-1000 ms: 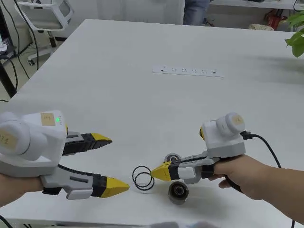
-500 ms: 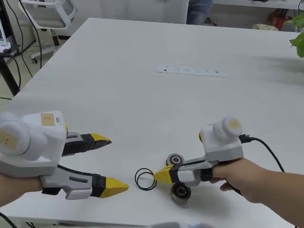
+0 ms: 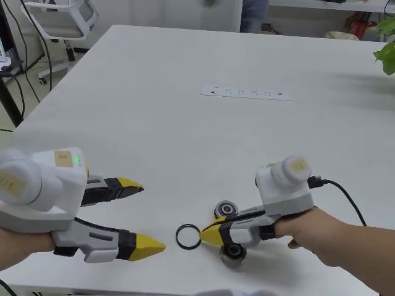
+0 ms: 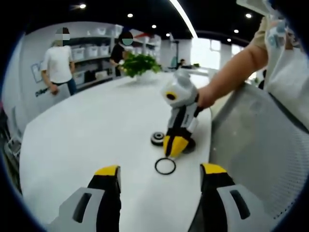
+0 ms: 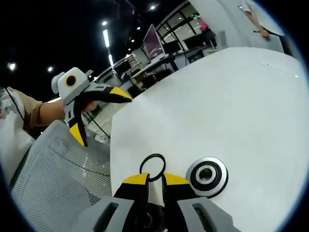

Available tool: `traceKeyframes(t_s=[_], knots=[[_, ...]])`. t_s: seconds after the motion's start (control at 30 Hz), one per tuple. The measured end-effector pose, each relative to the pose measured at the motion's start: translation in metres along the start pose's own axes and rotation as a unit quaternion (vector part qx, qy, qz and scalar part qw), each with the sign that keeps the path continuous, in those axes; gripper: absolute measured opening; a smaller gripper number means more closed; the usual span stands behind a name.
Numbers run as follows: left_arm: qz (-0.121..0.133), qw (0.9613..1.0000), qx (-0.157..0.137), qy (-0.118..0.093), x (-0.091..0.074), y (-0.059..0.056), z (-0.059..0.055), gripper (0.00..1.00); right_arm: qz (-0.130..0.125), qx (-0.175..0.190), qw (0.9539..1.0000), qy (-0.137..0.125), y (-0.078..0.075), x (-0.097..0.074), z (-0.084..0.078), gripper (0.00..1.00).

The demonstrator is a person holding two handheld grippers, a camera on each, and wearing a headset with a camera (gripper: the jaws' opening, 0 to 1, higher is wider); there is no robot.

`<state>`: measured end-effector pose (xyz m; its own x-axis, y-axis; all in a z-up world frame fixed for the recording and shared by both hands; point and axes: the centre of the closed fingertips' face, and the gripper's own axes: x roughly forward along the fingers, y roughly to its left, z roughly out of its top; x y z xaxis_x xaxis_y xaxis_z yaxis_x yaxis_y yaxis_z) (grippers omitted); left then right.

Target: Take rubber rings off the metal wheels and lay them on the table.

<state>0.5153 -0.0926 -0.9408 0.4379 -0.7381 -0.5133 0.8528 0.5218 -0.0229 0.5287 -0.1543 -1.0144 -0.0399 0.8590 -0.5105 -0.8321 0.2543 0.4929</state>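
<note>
Workbench, white table (image 3: 185,123), person seated at the near edge with a gripper in each hand. Left gripper (image 3: 141,216) is held low above the near left part of the table, jaws spread wide, yellow tips well apart, nothing between them. In its own view those tips frame the work ahead. Right gripper (image 3: 212,233) points leftward, low over the table near the front edge; its jaws are drawn almost together, only a narrow slit between the yellow tips in the right gripper view, and I see nothing pinched there. One loose rubber ring (image 3: 178,237) lies flat on the table just left of the right gripper's tips. From the left gripper view it sits apart from them, in front of the tips. First metal wheel (image 3: 226,208) stands on the table just behind the right gripper, silver hub, dark band round its edge. Second metal wheel (image 3: 234,252) sits directly under the right gripper's jaws, partly hidden by them; cannot tell whether the jaws touch it. The two wheels are near each other, the ring close beside both. Farther out toward the middle of the table, a white power strip (image 3: 245,93) lies flat. Green plant (image 3: 386,46) at the far right edge, office chair (image 3: 58,15) off the far left corner. Two people stand in the background of the left gripper view.
</note>
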Motion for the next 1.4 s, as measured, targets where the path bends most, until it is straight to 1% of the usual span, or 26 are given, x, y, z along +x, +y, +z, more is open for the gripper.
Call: traceKeyframes(t_s=[0.13, 0.2, 0.47, 0.67, 0.83, 1.03, 1.3, 1.4], knots=[[-0.001, 1.0000, 0.000, 0.002, 0.000, 0.001, -0.001, 0.67, 0.000, -0.007, 1.0000, -0.005, 0.002, -0.003, 0.003, 0.13], [-0.001, 1.0000, -0.001, 0.002, 0.000, 0.002, 0.000, 0.67, 0.001, -0.007, 0.9999, -0.009, 0.002, -0.006, 0.006, 0.14], [-0.003, 1.0000, -0.004, 0.001, 0.003, 0.004, 0.003, 0.66, 0.002, -0.014, 0.9990, -0.042, 0.007, -0.021, 0.020, 0.18], [-0.006, 1.0000, -0.001, 0.001, 0.007, 0.005, 0.008, 0.66, -0.003, -0.023, 0.9974, -0.068, 0.007, -0.033, 0.031, 0.22], [-0.009, 1.0000, 0.000, 0.001, 0.012, 0.008, 0.013, 0.66, -0.015, -0.031, 0.9955, -0.089, 0.001, -0.044, 0.038, 0.26], [-0.017, 0.9998, 0.009, 0.002, 0.023, 0.008, 0.022, 0.65, -0.031, -0.041, 0.9933, -0.103, -0.006, -0.057, 0.042, 0.29], [-0.029, 0.9994, 0.016, 0.003, 0.041, 0.010, 0.033, 0.63, -0.057, -0.055, 0.9902, -0.116, -0.020, -0.073, 0.044, 0.32], [-0.034, 0.9993, 0.018, 0.004, 0.049, 0.011, 0.036, 0.63, -0.066, -0.062, 0.9894, -0.114, -0.026, -0.077, 0.041, 0.33]])
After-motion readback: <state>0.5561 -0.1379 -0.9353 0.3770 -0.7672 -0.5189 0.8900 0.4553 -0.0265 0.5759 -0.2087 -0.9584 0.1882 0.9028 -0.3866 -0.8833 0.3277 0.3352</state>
